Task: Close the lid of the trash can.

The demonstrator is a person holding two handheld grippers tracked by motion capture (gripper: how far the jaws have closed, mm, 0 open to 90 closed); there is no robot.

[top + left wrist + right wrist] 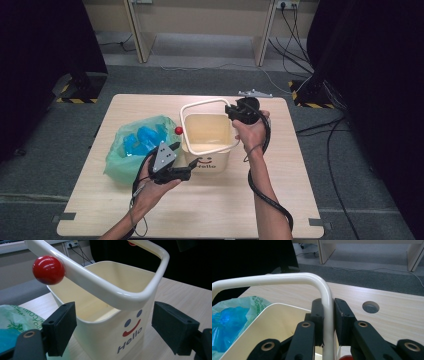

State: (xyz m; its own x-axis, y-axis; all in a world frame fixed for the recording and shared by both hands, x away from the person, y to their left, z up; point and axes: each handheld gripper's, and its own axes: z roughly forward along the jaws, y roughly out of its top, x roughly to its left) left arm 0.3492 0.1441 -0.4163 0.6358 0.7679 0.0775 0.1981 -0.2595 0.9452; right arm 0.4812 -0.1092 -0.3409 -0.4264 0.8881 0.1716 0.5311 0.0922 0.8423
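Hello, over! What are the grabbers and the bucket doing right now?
Right gripper shut on bucket handle. Left gripper open around bucket. Green bag beside it.

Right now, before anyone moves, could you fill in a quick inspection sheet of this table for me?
Surface: light wooden table, round cable hole near the far edge.
Job's things: cream bucket with a "Hello" smiley face, upright at the table's middle, handle raised, red knob at its pivot.
Clutter: green plastic bag holding something blue, lying left of the bucket.
Grippers: right gripper has its fingers closed on the handle; left gripper is open, its fingers astride the bucket's front corner, not touching.
Cables: one trailing cable along the right forearm; more cables on the floor.
Surroundings: grey carpet, dark curtains either side, wooden desk legs behind.
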